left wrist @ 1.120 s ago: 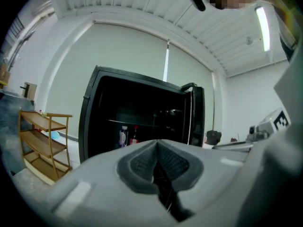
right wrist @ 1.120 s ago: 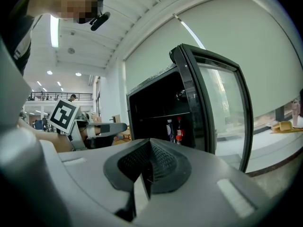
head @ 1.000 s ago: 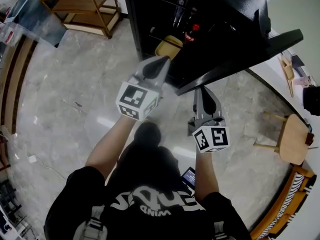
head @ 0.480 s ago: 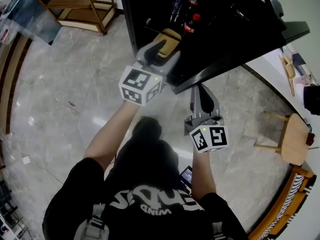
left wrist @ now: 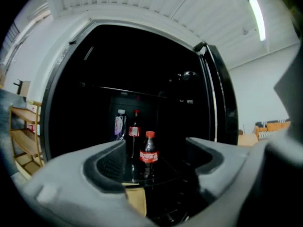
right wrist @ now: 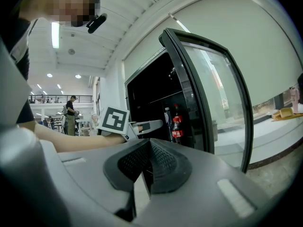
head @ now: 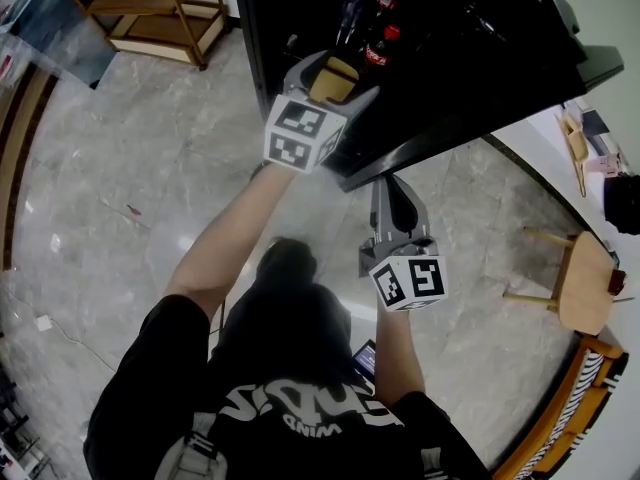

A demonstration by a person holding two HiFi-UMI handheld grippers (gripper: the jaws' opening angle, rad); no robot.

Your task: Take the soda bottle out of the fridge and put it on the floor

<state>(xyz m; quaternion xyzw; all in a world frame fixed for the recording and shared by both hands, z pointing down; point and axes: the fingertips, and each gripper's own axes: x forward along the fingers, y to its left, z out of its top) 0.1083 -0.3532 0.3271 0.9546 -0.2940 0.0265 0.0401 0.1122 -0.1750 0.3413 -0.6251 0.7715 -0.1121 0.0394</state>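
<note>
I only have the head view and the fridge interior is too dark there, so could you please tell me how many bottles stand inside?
Observer: Three, in the left gripper view: a soda bottle with a red cap nearest, a second soda bottle behind it, and a clear bottle with a white cap.
Operator: Thank you. Is the nearest one gripped?
Observer: No. The left gripper is opening its jaws and nothing is between the pads; that bottle stands farther back in the fridge.
Operator: And the other gripper?
Observer: The right gripper has its jaws shut together, empty.
</note>
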